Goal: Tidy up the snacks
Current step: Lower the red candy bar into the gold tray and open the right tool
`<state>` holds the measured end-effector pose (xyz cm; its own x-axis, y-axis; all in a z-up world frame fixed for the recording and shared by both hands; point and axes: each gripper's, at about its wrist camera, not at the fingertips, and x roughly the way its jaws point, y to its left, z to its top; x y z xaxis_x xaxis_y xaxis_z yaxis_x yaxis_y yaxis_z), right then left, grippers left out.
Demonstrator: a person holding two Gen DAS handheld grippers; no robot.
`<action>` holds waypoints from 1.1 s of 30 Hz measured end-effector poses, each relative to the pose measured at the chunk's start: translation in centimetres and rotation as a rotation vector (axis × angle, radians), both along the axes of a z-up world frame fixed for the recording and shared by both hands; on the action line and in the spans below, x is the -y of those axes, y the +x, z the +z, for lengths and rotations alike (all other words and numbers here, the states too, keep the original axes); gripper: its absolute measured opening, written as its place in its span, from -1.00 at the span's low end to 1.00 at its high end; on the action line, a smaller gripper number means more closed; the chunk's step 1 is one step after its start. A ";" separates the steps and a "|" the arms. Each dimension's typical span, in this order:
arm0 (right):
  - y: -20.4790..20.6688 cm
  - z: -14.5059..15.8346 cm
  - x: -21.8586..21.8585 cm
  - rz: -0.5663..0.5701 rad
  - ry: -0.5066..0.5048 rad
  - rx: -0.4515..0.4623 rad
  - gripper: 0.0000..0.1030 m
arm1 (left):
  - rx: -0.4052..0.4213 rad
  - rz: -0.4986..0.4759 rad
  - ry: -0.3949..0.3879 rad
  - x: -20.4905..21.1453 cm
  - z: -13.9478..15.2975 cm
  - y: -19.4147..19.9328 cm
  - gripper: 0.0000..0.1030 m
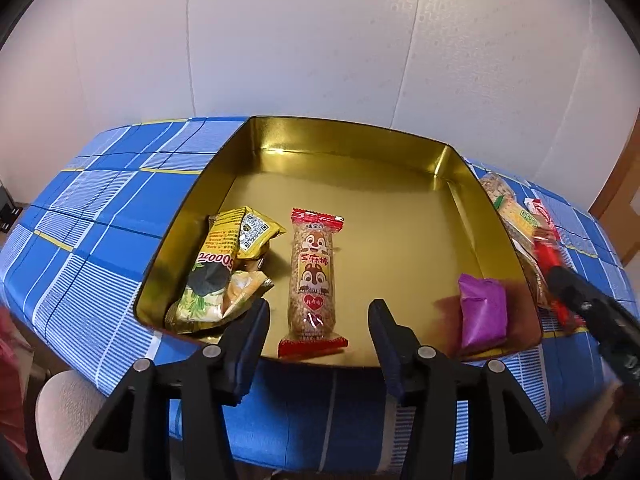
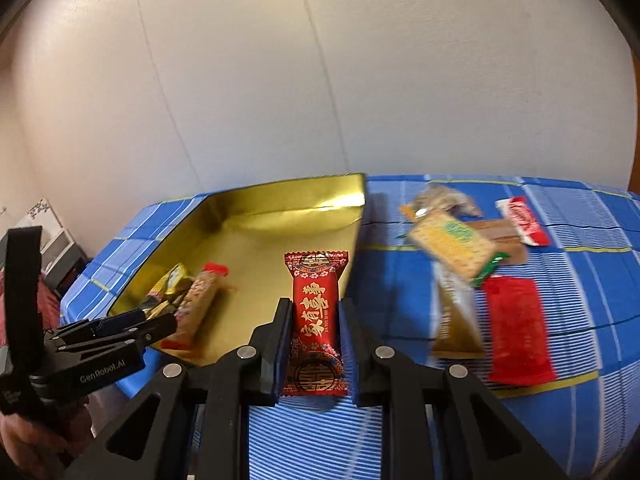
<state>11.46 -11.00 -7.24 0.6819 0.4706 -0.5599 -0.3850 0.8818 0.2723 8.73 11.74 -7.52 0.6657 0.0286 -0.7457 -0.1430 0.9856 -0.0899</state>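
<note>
Right tongs (image 2: 316, 340): closed tight on the red candy pack (image 2: 316, 320). The pack stands up between the two pads, with gold writing on it, at the near right edge of the gold box.
Left tongs (image 1: 318, 320): partly open and holding nothing. The sesame stick sits in the gap, but the pads do not touch it. In the right view a hand (image 2: 28, 436) holds this tool at the lower left.
Sesame stick (image 1: 314, 284): a long see-through pack with red ends and a chipmunk picture. It lies flat in the gold box, near the front edge.
Purple pack (image 1: 482, 312): a small shiny pack in the near right corner of the box.
Yellow packs (image 1: 224, 264): a small heap in the near left part of the box, next to the left wall.
Gold box (image 1: 348, 136): a wide, shallow tin, shiny inside. The back half of its floor is bare.
Loose snacks (image 2: 456, 240): still out on the cloth, to the right of the box. A flat red pack (image 2: 518, 332) lies closest, then a brown one, a yellow cracker pack on top of others, and a small red and white one farthest back. They look blurry.
Table (image 1: 104, 220): covered with a blue checked cloth.
Wall (image 1: 320, 40): white, behind the table.
</note>
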 end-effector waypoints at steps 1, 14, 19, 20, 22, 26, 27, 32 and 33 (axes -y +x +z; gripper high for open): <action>0.0 0.0 -0.6 0.013 -0.007 0.000 -0.56 | 0.002 -0.002 -0.001 0.0 0.1 -0.2 0.01; 1.5 -1.1 -5.2 0.085 -0.029 -0.057 -0.56 | 0.033 0.008 -0.014 -0.6 0.8 -1.8 0.02; 2.2 -1.3 -6.4 0.092 -0.042 -0.072 -0.56 | 0.044 0.012 -0.022 -0.7 1.0 -2.1 0.06; 2.4 -1.4 -6.8 0.088 -0.055 -0.074 -0.56 | 0.044 0.014 -0.023 -0.8 1.0 -2.1 0.06; 2.8 -1.7 -7.2 0.078 -0.069 -0.080 -0.56 | 0.046 0.015 -0.028 -0.8 1.0 -2.2 0.06; 3.3 -2.4 -7.7 0.063 -0.088 -0.103 -0.50 | 0.046 0.016 -0.028 -0.8 0.9 -2.4 0.07; 3.4 -2.5 -7.7 0.061 -0.092 -0.106 -0.47 | 0.045 0.017 -0.028 -0.8 0.9 -2.4 0.08; 2.6 -2.2 -6.9 0.063 -0.079 -0.080 -0.42 | 0.044 0.020 -0.027 -0.7 0.9 -2.3 0.09; 2.4 -2.1 -6.6 0.060 -0.071 -0.075 -0.42 | 0.045 0.019 -0.028 -0.7 0.9 -2.3 0.09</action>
